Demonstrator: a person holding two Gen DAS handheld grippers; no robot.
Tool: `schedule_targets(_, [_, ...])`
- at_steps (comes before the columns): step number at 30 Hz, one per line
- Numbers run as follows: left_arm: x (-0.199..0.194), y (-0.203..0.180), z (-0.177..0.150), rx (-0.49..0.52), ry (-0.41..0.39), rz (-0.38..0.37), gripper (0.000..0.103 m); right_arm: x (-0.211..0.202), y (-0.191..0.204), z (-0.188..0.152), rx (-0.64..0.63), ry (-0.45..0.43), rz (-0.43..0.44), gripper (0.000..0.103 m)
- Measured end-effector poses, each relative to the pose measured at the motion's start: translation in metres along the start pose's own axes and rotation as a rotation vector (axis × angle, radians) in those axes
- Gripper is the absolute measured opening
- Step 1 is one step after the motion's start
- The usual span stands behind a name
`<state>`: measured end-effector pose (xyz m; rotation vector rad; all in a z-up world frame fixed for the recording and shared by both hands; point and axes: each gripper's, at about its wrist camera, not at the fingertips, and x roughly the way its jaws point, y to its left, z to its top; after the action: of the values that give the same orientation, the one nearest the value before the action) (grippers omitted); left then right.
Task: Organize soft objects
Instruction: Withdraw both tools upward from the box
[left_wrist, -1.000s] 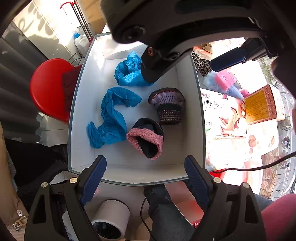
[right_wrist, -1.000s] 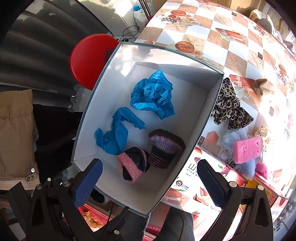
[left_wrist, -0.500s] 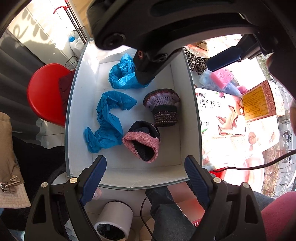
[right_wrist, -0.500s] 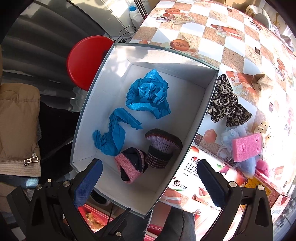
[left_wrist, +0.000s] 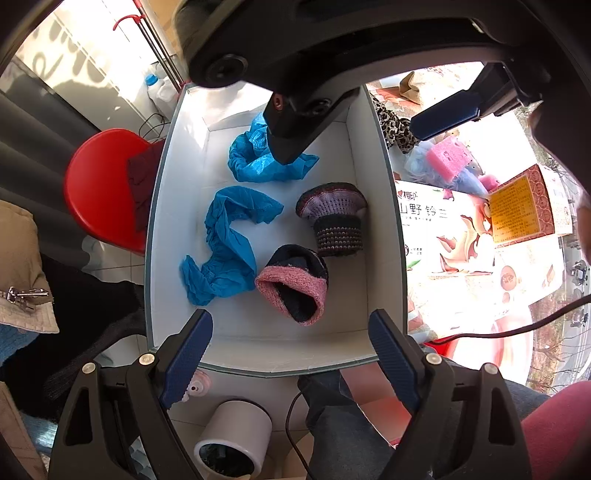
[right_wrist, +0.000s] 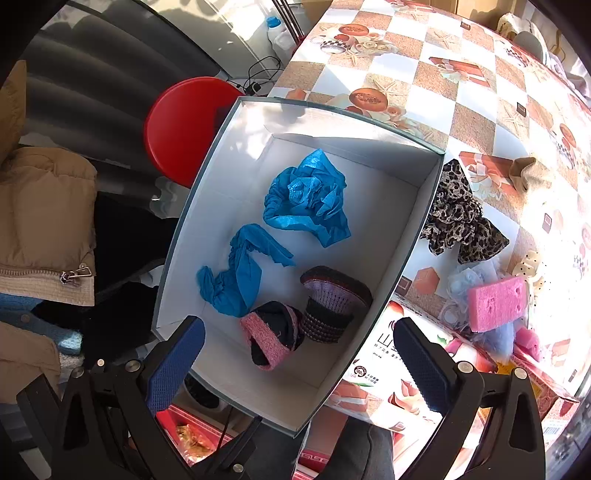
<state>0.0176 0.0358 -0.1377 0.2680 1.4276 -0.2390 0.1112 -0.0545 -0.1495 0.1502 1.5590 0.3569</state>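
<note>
A white box (left_wrist: 384, 236) (right_wrist: 399, 251) holds two crumpled blue covers (left_wrist: 225, 243) (right_wrist: 306, 199), a pink-cuffed dark knit piece (left_wrist: 295, 284) (right_wrist: 271, 334) and a purple-and-dark knit piece (left_wrist: 334, 214) (right_wrist: 330, 302). My left gripper (left_wrist: 290, 341) hangs open above the box's near edge, nothing between its fingers. My right gripper (right_wrist: 299, 350) is open too, above the box's near corner; its body fills the top of the left wrist view. A leopard-print cloth (right_wrist: 458, 218) (left_wrist: 393, 125) and a pink sponge (right_wrist: 495, 302) (left_wrist: 448, 158) lie on the table beside the box.
The patterned table (right_wrist: 461, 92) runs right of the box, with a printed carton (left_wrist: 461, 236) (right_wrist: 391, 376) against the box wall. A red stool (left_wrist: 99, 188) (right_wrist: 181, 125) stands left. A white cup (left_wrist: 236, 439) and a person's legs (left_wrist: 343, 424) lie below.
Both views have drifted only slightly; the box and its contents lie as before, and both grippers stay open and empty.
</note>
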Motion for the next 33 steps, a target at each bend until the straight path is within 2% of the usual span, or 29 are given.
schedule_targets(8, [0.0, 0.0, 0.002, -0.005, 0.003, 0.01, 0.089, -0.002, -0.005, -0.001, 0.011, -0.003, 0.0, 0.103])
schedule_targets(16, [-0.006, -0.001, 0.005, -0.008, -0.012, -0.004, 0.089, -0.013, -0.015, -0.002, 0.018, -0.004, -0.044, 0.103])
schedule_targets(19, [-0.016, 0.003, 0.014, -0.022, 0.002, -0.05, 0.089, -0.023, -0.015, 0.001, 0.022, -0.025, -0.042, 0.103])
schedule_targets(22, [-0.056, 0.005, 0.036, -0.009, -0.075, -0.096, 0.089, -0.031, -0.009, 0.002, 0.014, -0.055, -0.044, 0.103])
schedule_targets(26, [-0.128, -0.003, 0.056, -0.012, -0.194, -0.169, 0.089, -0.043, -0.011, 0.0, 0.064, -0.107, 0.01, 0.103])
schedule_targets(29, [-0.172, -0.029, 0.056, 0.101, -0.298, -0.07, 0.089, -0.054, -0.015, 0.001, 0.085, -0.156, 0.034, 0.103])
schedule_targets(31, [-0.19, -0.042, 0.052, 0.176, -0.36, -0.046, 0.089, -0.061, -0.02, 0.003, 0.114, -0.187, 0.049, 0.103])
schedule_targets(33, [-0.198, -0.05, 0.052, 0.22, -0.388, -0.03, 0.089, -0.064, -0.025, 0.009, 0.135, -0.204, 0.046, 0.103])
